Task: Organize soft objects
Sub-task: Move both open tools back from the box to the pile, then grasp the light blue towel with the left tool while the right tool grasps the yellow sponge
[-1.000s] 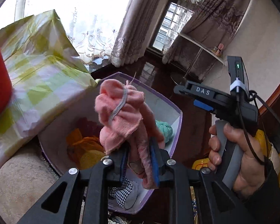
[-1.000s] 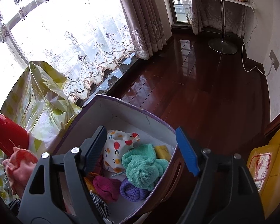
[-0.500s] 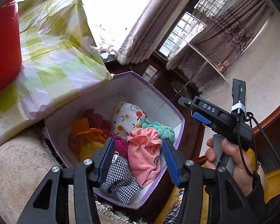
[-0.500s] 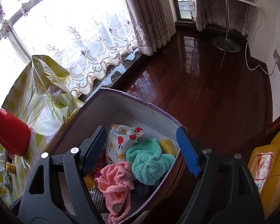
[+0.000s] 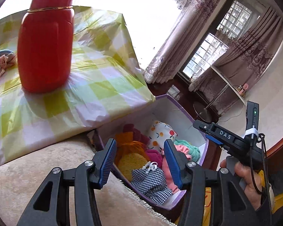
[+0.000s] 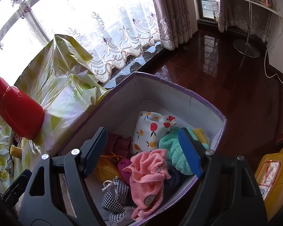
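Observation:
A purple-rimmed box (image 6: 179, 88) (image 5: 181, 105) holds several soft items. A pink cloth (image 6: 149, 171) (image 5: 167, 173) lies on top near the front, with a teal towel (image 6: 171, 150), a fruit-print pouch (image 6: 149, 130) (image 5: 160, 133), a checked cloth (image 6: 117, 197) (image 5: 151, 182) and yellow and orange pieces (image 5: 130, 156). My left gripper (image 5: 139, 163) is open and empty above the box's near side. My right gripper (image 6: 143, 150) is open and empty over the box; it also shows in the left wrist view (image 5: 213, 133).
A red bottle (image 5: 45, 45) (image 6: 18, 113) stands on a table under a green checked cloth (image 5: 96, 82). A small fabric item (image 5: 1, 62) lies at the table's far left. A beige cushion (image 5: 28, 171) lies beside the box. Dark wood floor (image 6: 235, 86), a yellow bag (image 6: 269, 171).
My left gripper opened and let the pink cloth drop into the box, then drew back and swung left toward the table. The right gripper stayed open over the box.

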Action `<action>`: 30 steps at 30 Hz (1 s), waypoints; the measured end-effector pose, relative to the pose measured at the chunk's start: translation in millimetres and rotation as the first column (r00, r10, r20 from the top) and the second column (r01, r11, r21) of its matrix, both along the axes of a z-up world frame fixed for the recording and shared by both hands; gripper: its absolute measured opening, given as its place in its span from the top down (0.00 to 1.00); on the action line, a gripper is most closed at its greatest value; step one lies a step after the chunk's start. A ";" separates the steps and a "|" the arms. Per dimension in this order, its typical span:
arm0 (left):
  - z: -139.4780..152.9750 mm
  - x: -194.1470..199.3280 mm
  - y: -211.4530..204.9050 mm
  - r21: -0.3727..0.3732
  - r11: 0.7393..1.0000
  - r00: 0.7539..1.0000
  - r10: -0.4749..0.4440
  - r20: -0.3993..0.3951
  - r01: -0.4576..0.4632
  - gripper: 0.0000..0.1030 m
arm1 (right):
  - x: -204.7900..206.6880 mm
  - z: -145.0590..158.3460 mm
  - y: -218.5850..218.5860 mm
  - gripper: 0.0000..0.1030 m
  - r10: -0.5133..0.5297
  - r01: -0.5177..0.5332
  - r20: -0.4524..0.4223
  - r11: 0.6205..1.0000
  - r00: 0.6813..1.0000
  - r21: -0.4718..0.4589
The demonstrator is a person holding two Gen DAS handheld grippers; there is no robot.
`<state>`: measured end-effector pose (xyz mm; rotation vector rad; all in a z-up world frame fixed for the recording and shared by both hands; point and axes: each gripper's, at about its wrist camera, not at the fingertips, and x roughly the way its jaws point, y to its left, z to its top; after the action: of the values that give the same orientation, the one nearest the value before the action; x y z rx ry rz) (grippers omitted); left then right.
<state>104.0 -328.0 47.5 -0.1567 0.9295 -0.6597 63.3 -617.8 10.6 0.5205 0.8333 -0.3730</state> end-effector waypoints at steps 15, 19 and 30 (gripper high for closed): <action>-6.5 25.2 141.8 -0.032 0.928 0.928 0.371 -0.013 -0.372 0.48 | 41.8 18.9 127.7 0.23 0.322 -0.322 0.028 0.947 0.946 -0.004; -5.4 24.1 182.5 -0.036 0.887 0.887 0.461 -0.003 -0.461 0.48 | 51.7 28.0 168.5 0.23 0.420 -0.420 0.039 0.908 0.907 -0.018; -9.4 29.4 309.6 -0.058 0.673 0.675 0.738 -0.023 -0.737 0.48 | 83.0 30.8 280.8 0.23 0.636 -0.632 0.037 0.771 0.771 -0.080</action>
<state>133.4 -18.3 38.1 -0.5625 0.7500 0.0811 146.2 -337.0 41.4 0.1621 0.8823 0.2477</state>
